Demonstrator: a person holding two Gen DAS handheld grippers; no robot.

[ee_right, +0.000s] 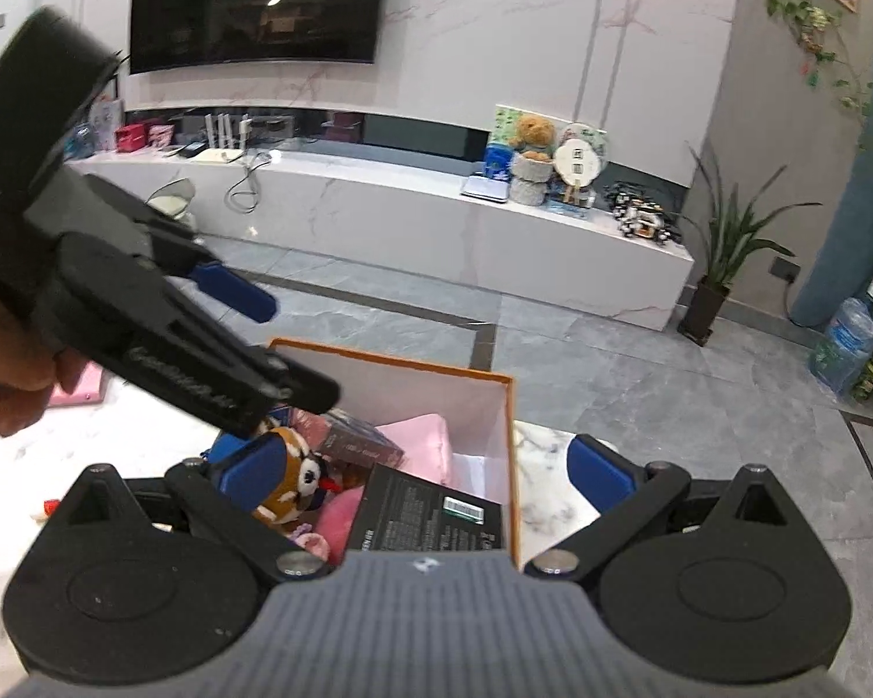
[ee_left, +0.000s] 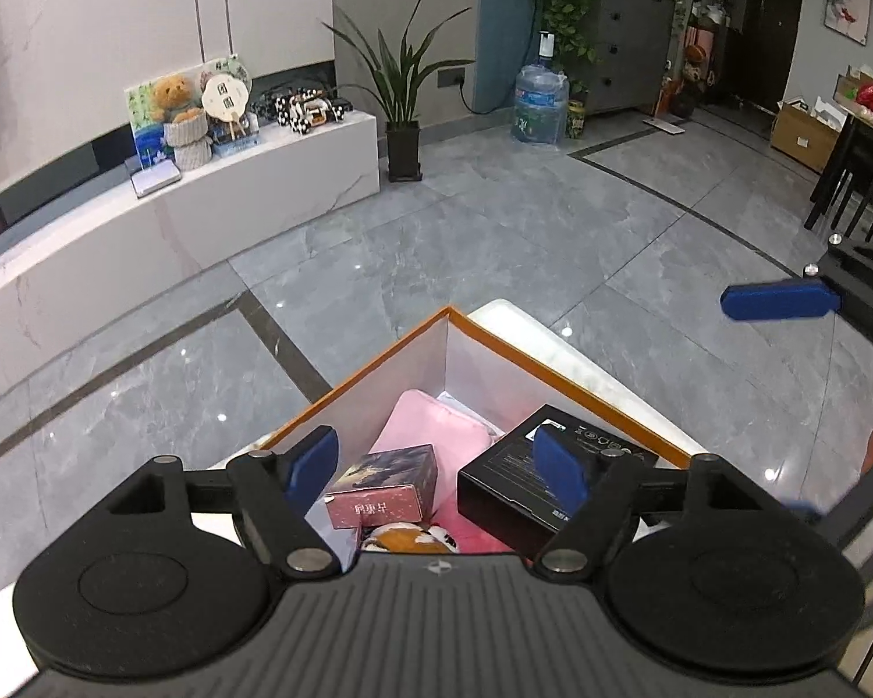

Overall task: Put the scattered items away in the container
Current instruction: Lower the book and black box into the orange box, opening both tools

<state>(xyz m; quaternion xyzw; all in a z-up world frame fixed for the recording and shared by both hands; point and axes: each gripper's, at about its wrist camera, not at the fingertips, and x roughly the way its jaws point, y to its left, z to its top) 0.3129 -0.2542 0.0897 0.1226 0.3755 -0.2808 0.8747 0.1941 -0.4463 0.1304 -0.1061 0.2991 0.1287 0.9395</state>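
Note:
A white box with an orange rim (ee_left: 378,372) stands on a white marble table (ee_right: 544,465). In it lie a pink cloth (ee_left: 430,430), a small pink and dark carton (ee_left: 384,485), a black box (ee_left: 518,485) and a brown plush toy (ee_right: 294,474). My left gripper (ee_left: 436,468) hovers open above the box, with nothing between its pads. My right gripper (ee_right: 426,472) is also open and empty over the box's near right corner. A hand holds the left gripper at upper left in the right wrist view, one of its blue fingers (ee_right: 236,292) showing. One finger (ee_left: 774,299) of the right gripper shows in the left wrist view.
A pink item (ee_right: 81,390) and a small red bit (ee_right: 49,505) lie on the table left of the box. Beyond the grey tiled floor are a long white TV bench (ee_right: 413,215), a potted plant (ee_left: 404,116), a water bottle (ee_left: 538,104) and dark dining chairs (ee_left: 855,186).

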